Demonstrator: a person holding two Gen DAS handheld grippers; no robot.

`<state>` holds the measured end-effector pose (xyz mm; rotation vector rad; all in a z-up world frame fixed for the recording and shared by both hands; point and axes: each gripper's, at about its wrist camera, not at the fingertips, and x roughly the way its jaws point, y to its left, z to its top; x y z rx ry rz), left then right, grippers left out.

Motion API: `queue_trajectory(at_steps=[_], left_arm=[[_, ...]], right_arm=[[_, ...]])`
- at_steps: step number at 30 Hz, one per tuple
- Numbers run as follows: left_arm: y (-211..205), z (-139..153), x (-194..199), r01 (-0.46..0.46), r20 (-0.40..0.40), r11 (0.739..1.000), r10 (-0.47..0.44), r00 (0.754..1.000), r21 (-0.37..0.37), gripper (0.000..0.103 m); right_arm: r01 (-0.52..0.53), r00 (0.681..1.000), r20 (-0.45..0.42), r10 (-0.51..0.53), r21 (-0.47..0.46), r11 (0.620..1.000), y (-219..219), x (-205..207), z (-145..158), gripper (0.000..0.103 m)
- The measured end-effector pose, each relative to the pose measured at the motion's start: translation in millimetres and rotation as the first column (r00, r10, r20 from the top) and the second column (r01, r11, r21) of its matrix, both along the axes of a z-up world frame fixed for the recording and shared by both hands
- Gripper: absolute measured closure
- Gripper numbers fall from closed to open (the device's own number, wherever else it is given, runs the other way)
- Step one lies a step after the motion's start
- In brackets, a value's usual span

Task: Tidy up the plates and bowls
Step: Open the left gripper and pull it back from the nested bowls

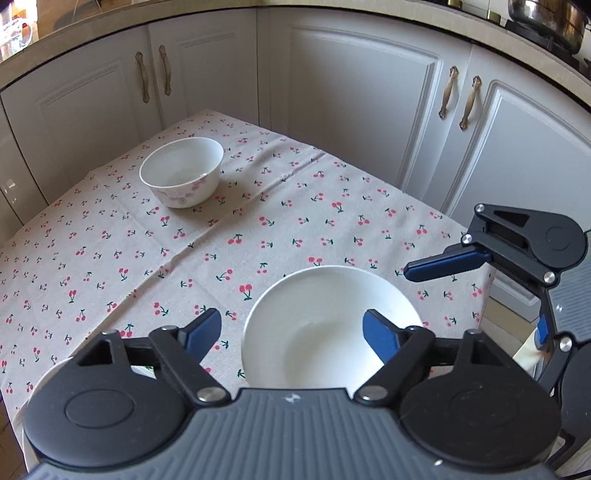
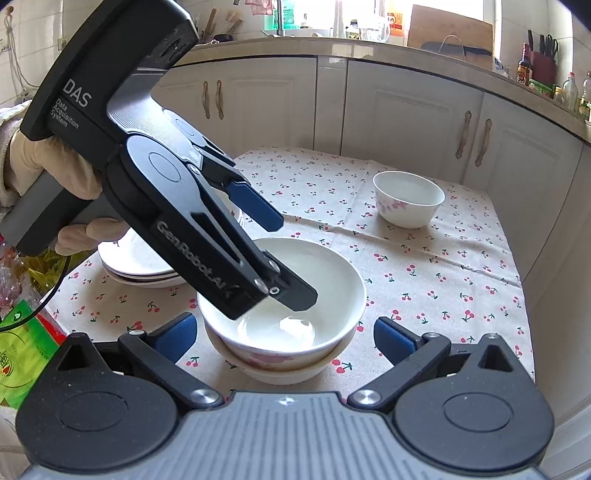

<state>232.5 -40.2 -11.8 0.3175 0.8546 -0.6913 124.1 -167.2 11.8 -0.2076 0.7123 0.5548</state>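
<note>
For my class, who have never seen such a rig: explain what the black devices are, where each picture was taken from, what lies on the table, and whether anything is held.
Each black device is a hand-held two-finger tool, one in each of a person's hands, with a camera looking along its fingers. One picture comes from the left tool, the other from the right tool. On the cherry-print tablecloth stand two nested bowls, a lone bowl farther off, and a stack of plates. The left tool hangs over the nested bowls, one finger reaching inside the top one. Both tools are open and hold nothing.

Bright daylight from the window [image 2: 369, 11], soft shadows, glare in the bowl [image 2: 295, 326], fisheye-bent edges.
</note>
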Motion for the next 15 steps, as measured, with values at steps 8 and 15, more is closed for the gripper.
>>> queue_trajectory(at_steps=[8, 15], left_arm=[[11, 12, 14, -0.029, -0.001, 0.999, 0.029, 1.0, -0.046, 0.015], [8, 21, 39, -0.029, 0.009, 0.996, 0.03, 1.0, -0.079, 0.013]], right_arm=[[0.026, 0.998, 0.049, -0.027, 0.038, 0.999, -18, 4, 15, 0.0], [0.099, 0.992, 0.07, -0.103, 0.065, 0.993, -46, 32, 23, 0.0]])
